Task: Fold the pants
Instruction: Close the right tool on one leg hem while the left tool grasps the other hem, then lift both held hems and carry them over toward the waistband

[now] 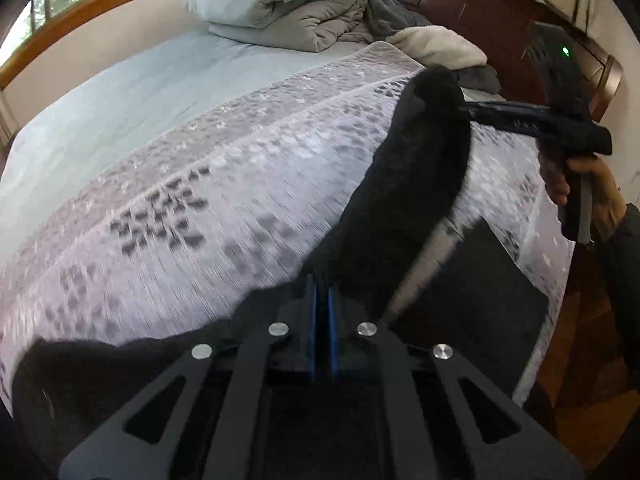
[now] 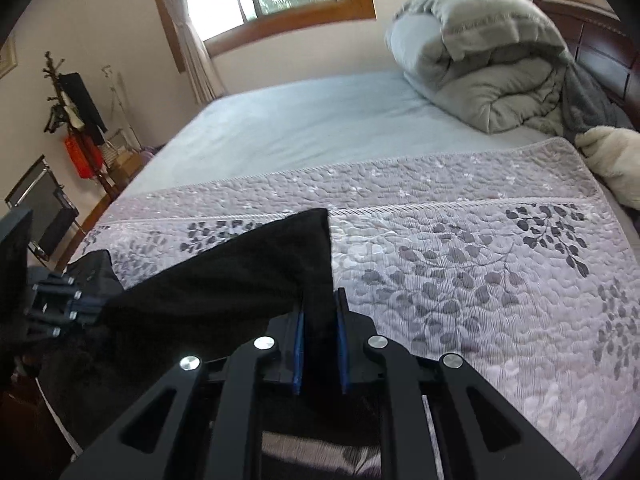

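Black, limp pants (image 2: 224,280) hang stretched between our two grippers above the quilt (image 2: 460,280).
They look soft and light; we pinch edges: left gripper (image 1: 322,292) clamps one end, right gripper (image 2: 320,320) the other.

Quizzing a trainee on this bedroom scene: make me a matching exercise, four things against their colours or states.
Things:
1. pants
2. quilted bedspread
3. rolled comforter
4. finger pads

Colours or states:
A. grey, bundled by the headboard
B. blue
C. black, gripped by both the left gripper and the right gripper
D. lilac with a dark leaf print, spread flat

Pairs: 1-C, 2-D, 3-A, 4-B
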`<action>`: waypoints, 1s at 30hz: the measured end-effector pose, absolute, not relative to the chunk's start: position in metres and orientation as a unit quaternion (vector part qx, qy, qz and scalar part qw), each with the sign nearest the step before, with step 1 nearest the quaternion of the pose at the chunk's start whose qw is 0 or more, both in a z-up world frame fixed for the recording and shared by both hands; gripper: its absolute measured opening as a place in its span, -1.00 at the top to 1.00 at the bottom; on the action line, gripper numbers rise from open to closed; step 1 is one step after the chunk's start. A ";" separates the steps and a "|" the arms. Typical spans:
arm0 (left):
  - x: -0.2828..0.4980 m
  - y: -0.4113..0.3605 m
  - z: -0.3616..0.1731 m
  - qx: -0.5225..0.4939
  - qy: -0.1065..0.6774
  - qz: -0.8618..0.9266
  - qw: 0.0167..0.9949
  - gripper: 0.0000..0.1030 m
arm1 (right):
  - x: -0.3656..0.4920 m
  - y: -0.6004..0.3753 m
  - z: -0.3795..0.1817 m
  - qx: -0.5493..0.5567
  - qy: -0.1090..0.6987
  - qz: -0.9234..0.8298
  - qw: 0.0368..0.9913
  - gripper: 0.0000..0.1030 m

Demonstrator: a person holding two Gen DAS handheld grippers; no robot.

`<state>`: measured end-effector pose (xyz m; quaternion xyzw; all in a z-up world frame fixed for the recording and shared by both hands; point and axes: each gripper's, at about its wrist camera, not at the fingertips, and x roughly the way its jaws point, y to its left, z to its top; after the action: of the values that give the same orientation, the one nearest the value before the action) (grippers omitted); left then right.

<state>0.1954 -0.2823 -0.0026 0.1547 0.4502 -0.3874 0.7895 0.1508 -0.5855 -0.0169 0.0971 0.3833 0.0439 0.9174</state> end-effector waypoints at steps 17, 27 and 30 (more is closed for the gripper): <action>0.102 -0.283 -0.070 0.213 0.441 -0.329 0.808 0.95 | -0.036 -0.563 -0.085 0.301 0.435 -0.050 0.847 -0.34; 0.104 -0.283 -0.076 0.210 0.448 -0.336 0.801 0.95 | -0.010 -0.499 -0.119 0.447 0.438 0.009 0.779 -0.36; 0.103 -0.283 -0.077 0.213 0.446 -0.340 0.800 0.95 | 0.008 -0.494 -0.126 0.495 0.421 0.007 0.760 -0.36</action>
<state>0.1028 -0.2827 -0.0769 0.2131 0.4461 -0.3396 0.8002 0.0083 -0.4937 -0.1258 0.4946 0.4213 0.0073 0.7602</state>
